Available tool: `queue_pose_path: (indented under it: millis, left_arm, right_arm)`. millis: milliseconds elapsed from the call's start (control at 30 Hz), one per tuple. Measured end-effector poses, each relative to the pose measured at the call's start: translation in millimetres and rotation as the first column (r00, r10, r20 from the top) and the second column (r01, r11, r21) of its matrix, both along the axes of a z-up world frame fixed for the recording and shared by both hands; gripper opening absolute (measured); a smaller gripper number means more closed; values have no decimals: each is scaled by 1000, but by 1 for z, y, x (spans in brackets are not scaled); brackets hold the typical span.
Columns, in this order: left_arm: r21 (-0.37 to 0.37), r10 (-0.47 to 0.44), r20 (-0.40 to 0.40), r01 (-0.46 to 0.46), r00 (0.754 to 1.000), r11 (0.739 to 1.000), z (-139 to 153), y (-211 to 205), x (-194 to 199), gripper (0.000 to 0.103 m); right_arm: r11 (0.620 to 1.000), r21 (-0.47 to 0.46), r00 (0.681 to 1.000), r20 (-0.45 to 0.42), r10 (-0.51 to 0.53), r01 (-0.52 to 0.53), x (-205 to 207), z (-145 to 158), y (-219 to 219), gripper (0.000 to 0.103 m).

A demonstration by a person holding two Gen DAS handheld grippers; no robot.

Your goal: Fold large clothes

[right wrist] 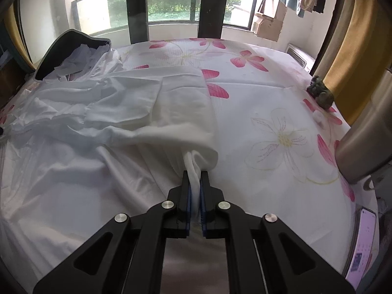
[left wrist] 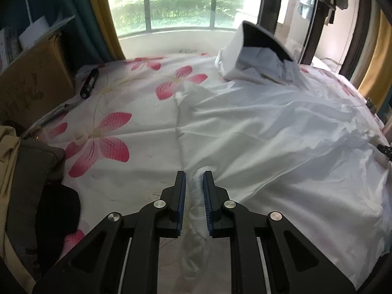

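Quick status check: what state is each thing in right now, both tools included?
Left tool: nearly shut, pinching a fold of white fabric.
Right tool: shut on a bunched edge of the white garment.
White garment: spread out, wrinkled, not yet folded.
Hood: standing up, dark lining showing.
Floral bedsheet: flat under the garment.
Phone: at the bed edge, screen lit.

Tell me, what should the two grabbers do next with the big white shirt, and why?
Probably lift both corners a little and carry them toward the collar. The right gripper is shut on a bunch of the white garment, and the left gripper pinches its edge too, so the hem looks ready to fold over the flowered sheet.
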State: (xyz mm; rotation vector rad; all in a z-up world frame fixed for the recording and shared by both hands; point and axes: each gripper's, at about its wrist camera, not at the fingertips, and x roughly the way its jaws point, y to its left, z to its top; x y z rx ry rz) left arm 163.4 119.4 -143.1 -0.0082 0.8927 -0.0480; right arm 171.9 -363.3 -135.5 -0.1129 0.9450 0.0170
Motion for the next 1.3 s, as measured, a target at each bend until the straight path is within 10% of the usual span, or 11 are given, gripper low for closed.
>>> queue_pose_path:
  millis: [167, 233, 333, 667, 933, 1300]
  left_arm:
    - [-56, 16, 75, -12, 997, 998, 24, -1, -6, 17]
    - [-108, 19, 112, -7, 994, 994, 34, -3, -9, 34]
    - [-165, 21, 138, 2, 990, 986, 44, -10, -11, 54]
    - [-204, 2, 229, 46, 973, 978, 74, -47, -19, 58]
    - [-73, 15, 276, 5, 961, 997, 76, -68, -9, 69]
    - [-182, -4, 179, 37, 984, 983, 56, -61, 49, 69]
  right_arm:
    - [999, -19, 998, 57, -31, 32, -10, 22, 4, 44]
    - [999, -9, 995, 94, -36, 37, -15, 34, 7, 60]
    - [999, 11, 990, 139, -32, 31, -19, 50, 14, 63]
    - [995, 78, 963, 268, 37, -60, -19, 97, 48, 75]
    - [989, 72, 944, 313, 103, -131, -9, 116, 76, 77]
    - [978, 40, 940, 289, 183, -202, 34, 111, 97, 78]
